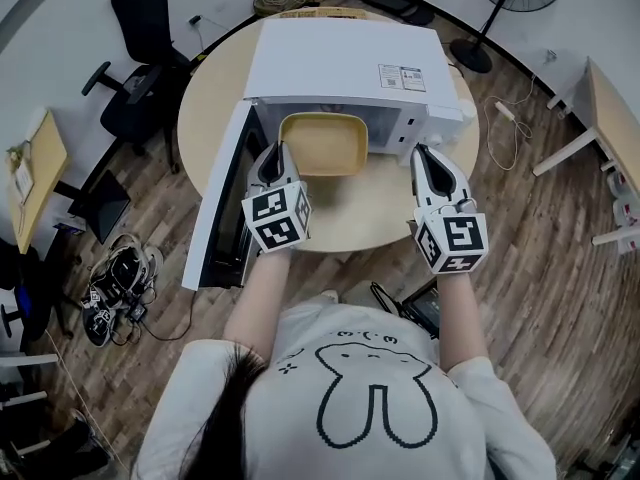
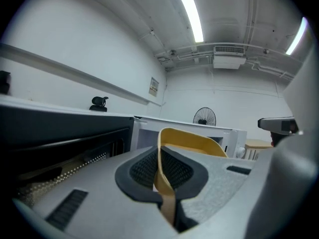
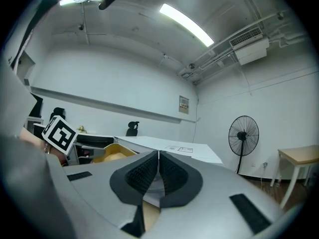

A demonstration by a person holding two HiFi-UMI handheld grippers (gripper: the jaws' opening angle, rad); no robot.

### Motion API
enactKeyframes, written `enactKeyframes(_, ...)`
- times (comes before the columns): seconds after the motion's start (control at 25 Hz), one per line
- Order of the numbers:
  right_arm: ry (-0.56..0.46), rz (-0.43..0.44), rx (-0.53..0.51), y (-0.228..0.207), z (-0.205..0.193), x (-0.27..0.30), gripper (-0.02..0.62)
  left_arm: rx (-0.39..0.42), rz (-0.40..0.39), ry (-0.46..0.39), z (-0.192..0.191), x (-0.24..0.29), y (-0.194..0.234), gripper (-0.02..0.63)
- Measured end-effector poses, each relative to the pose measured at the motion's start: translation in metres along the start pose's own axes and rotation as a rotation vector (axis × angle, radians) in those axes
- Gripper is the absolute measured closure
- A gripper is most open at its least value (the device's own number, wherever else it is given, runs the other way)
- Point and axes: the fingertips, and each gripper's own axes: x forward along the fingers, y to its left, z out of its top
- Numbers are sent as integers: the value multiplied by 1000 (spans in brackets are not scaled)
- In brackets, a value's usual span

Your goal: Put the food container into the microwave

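left tongs [image 1: 280, 152] pinch the near rim of the food container [image 1: 322, 143] at the microwave [image 1: 345, 63] mouth, cavity straight ahead; right tongs [image 1: 426, 154] closed on nothing.

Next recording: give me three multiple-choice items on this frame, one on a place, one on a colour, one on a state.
1. Where is the food container?
A. At the open mouth of the microwave
B. In a sink
C. On a shelf

2. What colour is the food container?
A. Blue
B. Yellow
C. Red

3. What is the left gripper doing?
A. Hanging open
B. Shut on nothing
C. Shut on the container's rim

Answers: 1 A, the head view shows it partway into the opening. 2 B, it is plainly yellow in the head view. 3 C, the left gripper view shows the yellow rim pinched between the jaws.
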Motion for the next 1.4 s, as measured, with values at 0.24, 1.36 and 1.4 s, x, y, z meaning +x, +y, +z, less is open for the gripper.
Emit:
enactKeyframes(0.24,21,-18,-1,1,-8,0,561,-47,2,46,-18,19,5,588)
enactKeyframes(1.36,78,15,6,0,-57,21,561,-211,46,102,-75,120,15,586)
enactKeyframes(1.4,82,15,5,-1,-59,21,561,-218,46,103,-76,123,15,586)
